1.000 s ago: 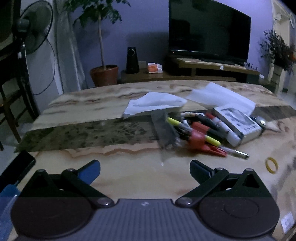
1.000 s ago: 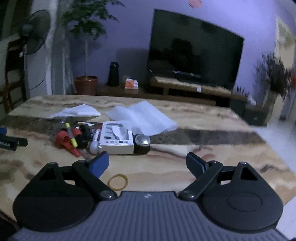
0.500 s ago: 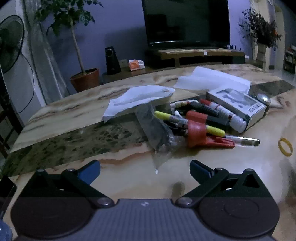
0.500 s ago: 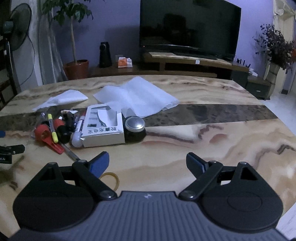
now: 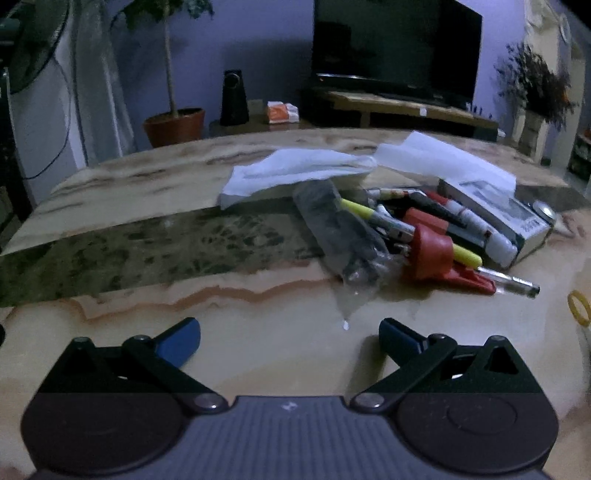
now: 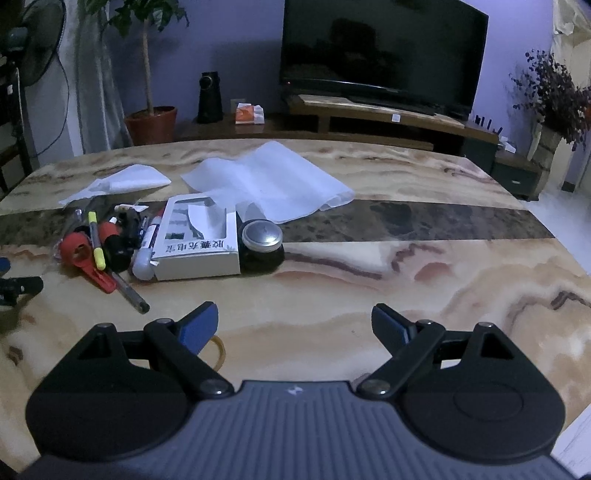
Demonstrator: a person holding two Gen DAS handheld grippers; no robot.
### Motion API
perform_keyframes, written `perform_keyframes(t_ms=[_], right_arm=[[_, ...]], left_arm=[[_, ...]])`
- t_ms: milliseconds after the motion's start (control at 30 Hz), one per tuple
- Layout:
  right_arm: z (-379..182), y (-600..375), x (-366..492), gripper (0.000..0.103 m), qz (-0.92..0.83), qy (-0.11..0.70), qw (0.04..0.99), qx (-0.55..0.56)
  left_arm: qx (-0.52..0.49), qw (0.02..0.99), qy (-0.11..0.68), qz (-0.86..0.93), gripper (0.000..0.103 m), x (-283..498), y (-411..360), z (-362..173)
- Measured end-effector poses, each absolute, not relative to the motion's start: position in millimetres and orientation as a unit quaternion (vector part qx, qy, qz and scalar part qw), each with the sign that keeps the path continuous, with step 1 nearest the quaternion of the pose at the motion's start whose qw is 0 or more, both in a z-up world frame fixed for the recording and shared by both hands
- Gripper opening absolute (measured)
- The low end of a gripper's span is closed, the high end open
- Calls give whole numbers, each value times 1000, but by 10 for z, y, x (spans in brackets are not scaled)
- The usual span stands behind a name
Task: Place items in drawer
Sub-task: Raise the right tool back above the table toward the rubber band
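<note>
Both claws spread apart, empty: left gripper (image 5: 290,330), right gripper (image 6: 293,319). Pens (image 5: 406,225), white box (image 6: 195,240) and round tin (image 6: 262,240) heaped on table (image 6: 369,280), mid-left. No drawer in view; all seen items remain out.

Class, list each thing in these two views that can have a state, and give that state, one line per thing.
Left claw: open, empty.
Right claw: open, empty.
Television: screen dark.
White box: lying flat on the table.
Round tin: lid on.
Yellow rubber band: lying flat, apart from the pile.
Fan: too dim to tell.
</note>
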State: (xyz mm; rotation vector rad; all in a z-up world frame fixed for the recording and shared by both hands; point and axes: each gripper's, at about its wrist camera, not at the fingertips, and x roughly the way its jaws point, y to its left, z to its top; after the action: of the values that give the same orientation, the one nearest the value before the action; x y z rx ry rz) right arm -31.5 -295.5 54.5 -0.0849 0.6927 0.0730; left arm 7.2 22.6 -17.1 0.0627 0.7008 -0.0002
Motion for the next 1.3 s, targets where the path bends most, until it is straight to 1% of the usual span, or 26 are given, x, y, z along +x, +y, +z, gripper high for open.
perform_keyframes(t_ms=[100, 400, 600, 767, 1300], right_arm=[[526, -2973, -323, 91, 35, 342, 938, -47], [505, -2999, -364, 91, 34, 347, 936, -58], [498, -3093, -471, 91, 35, 366, 929, -39], [507, -3124, -581, 91, 47, 359, 931, -47], [501, -3143, -540, 91, 82, 334, 938, -52]], left_arm=[[15, 940, 340, -2, 102, 65, 279, -185], [15, 942, 336, -5, 102, 47, 286, -195], [15, 942, 336, -4, 103, 46, 283, -198], [15, 942, 336, -4, 103, 44, 289, -201], [20, 942, 336, -10, 103, 62, 305, -202]])
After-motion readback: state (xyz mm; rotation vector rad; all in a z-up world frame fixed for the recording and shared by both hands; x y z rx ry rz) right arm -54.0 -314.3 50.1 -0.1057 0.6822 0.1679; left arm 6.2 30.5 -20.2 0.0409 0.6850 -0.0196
